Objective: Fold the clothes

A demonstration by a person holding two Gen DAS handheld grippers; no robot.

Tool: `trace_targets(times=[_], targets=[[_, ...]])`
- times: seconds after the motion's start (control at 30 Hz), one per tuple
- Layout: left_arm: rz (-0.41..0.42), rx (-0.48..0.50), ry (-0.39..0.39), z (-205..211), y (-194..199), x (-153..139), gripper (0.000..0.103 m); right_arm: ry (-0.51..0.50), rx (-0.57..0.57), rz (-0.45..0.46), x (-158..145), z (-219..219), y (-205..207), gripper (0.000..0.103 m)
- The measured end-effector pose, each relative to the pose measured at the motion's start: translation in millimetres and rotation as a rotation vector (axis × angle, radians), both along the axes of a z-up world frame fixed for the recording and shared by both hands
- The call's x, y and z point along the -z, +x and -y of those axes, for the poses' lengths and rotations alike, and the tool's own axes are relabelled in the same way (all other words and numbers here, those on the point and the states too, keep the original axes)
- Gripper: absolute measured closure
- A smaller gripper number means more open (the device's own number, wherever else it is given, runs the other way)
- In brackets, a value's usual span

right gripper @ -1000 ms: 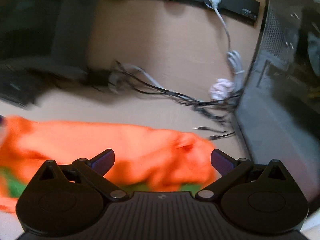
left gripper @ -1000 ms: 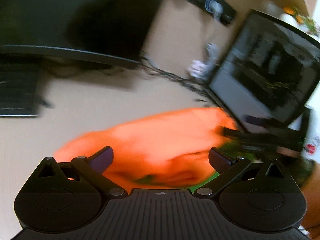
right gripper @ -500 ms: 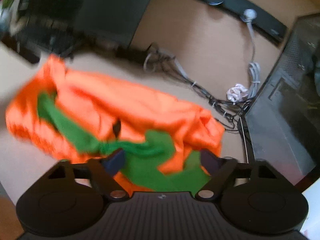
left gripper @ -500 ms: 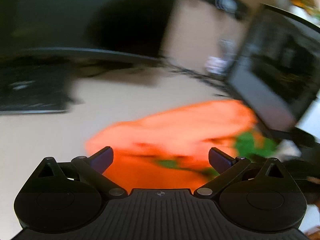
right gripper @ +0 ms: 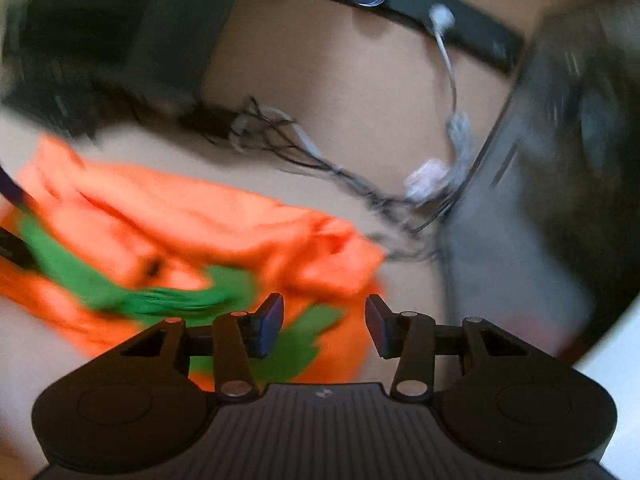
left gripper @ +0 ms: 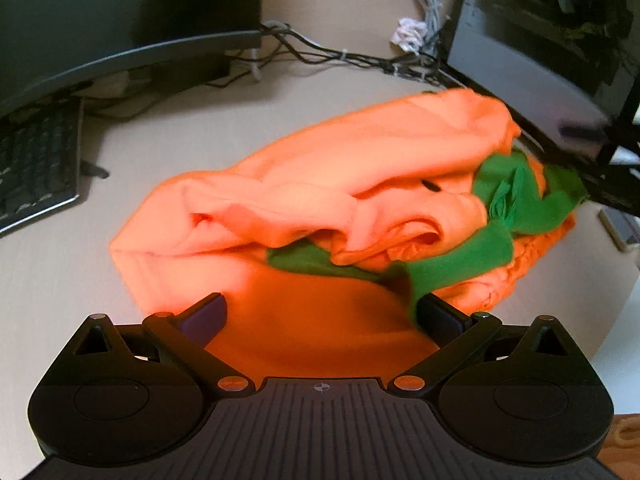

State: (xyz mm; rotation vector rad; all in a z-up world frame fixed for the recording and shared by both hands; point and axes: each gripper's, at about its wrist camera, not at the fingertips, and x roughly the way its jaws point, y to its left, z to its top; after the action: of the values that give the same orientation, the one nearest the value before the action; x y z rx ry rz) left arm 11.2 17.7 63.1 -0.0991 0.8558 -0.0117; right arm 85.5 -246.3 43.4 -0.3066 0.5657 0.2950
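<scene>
The jaws of the left gripper [left gripper: 320, 316] are standing spread wide over the near orange layer, with a green cuff [left gripper: 456, 268] lying against the right-side finger but nothing pinched; the jaws of the right gripper [right gripper: 324, 320] have just been closing and are now standing partly apart, with orange and green cloth showing in the gap, though blur is hiding whether the pads are touching it yet. The orange garment [left gripper: 340, 184] with green trim is lying crumpled in a heap on the pale desk [left gripper: 60, 280], its far end sitting close to the dark computer case [left gripper: 540, 40]. Judging from this, the risks are several: the right jaws could be closing on a bunched double layer rather than a single edge, so a lift would be dragging the whole heap instead of spreading it; the green cuff could be snagging on the left finger and twisting the sleeve as the hand is moving; and a pull toward the back could be sweeping cloth into the tangled cables [left gripper: 352, 58] or against the keyboard [left gripper: 36, 164] on the left, tugging something loose.
</scene>
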Motion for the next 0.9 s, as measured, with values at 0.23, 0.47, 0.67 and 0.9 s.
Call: trace_targets(times=[0.23, 0.47, 0.67, 0.9], targets=[[0.140, 0.139, -0.222, 3, -9, -32, 0.000, 0.315, 0.034, -0.182, 21, 12, 3, 0.097], [0.173, 0.310, -0.190, 43, 13, -30, 0.000, 0.249, -0.075, 0.035, -27, -30, 22, 0.100], [0.106, 0.231, -0.226, 43, 20, -1, 0.000, 0.358, 0.065, -0.080, -19, 19, 15, 0.077], [0.089, 0.200, -0.264, 35, 27, 10, 0.000, 0.389, 0.135, -0.263, 17, 32, 2, 0.092]])
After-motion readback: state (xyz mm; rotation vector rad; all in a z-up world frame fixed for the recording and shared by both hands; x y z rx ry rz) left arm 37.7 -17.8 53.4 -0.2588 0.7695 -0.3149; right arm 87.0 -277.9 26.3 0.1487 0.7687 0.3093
